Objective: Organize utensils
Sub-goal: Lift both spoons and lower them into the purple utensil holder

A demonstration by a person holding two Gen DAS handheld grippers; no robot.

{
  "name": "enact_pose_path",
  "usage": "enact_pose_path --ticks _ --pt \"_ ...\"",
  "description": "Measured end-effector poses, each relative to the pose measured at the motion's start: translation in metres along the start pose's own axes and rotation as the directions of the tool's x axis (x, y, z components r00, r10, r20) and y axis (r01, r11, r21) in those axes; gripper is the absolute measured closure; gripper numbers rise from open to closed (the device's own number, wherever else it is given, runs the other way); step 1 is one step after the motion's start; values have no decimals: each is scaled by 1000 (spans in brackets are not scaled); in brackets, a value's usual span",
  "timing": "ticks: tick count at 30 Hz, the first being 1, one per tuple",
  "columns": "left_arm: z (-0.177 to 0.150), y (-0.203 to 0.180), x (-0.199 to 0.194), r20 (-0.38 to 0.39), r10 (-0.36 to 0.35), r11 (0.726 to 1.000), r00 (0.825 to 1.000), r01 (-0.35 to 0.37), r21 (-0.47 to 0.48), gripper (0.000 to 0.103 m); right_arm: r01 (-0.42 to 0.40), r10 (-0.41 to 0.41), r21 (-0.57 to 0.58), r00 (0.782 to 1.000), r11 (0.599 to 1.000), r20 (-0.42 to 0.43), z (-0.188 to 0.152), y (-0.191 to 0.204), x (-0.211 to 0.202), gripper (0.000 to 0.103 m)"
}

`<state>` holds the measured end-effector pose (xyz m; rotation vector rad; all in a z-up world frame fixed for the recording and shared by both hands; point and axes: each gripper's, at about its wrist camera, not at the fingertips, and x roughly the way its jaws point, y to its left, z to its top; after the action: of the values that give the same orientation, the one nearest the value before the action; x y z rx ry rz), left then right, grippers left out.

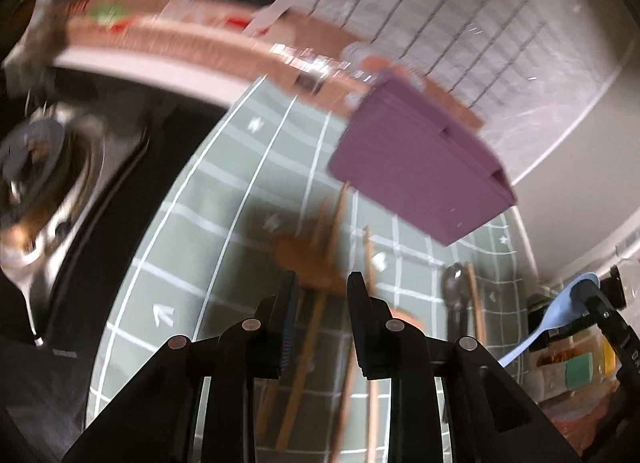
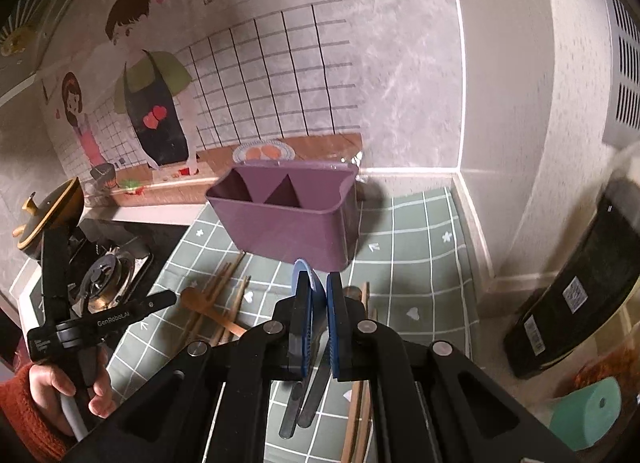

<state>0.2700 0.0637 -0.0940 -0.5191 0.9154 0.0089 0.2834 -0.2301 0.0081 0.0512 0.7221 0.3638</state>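
Observation:
A purple utensil holder point(image 2: 288, 215) with dividers stands on the green grid mat point(image 2: 420, 263) by the back wall; in the blurred left wrist view the holder point(image 1: 420, 175) is at upper right. My right gripper point(image 2: 318, 283) is shut on a light blue spoon point(image 2: 303, 273), held above the mat in front of the holder; the left wrist view shows that spoon point(image 1: 560, 311) at far right. My left gripper point(image 1: 322, 283) is open, hanging over a wooden spoon point(image 1: 308, 259) and chopsticks point(image 1: 340, 215) lying on the mat. Nothing sits between its pads. A dark metal spoon point(image 1: 456, 287) lies further right.
A gas burner point(image 2: 104, 279) and a pot lid point(image 2: 52, 215) are left of the mat. A hand in a red sleeve point(image 2: 60, 387) grips the left tool. A black package point(image 2: 580, 303) and a teal object point(image 2: 588, 415) stand at the right by the wall corner.

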Motion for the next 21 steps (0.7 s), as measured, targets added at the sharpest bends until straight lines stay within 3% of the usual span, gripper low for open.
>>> enact_pose_path --ticks 5,13,18,21 --pt "-7 15 13 -29 -15 997 999 13 -80 77 -1 1 -10 1000 1000 -12 -3 2 7 96" --pt "10 29 37 -40 -28 978 999 19 -208 77 5 -6 -34 1000 999 -26 -5 6 13 96" --pt "22 22 49 -52 -13 982 999 3 -189 77 11 -12 -41 999 999 -37 -7 9 16 96" --pt "26 14 48 -36 13 990 999 -18 -139 92 11 -13 -45 999 999 -40 -7 11 16 96"
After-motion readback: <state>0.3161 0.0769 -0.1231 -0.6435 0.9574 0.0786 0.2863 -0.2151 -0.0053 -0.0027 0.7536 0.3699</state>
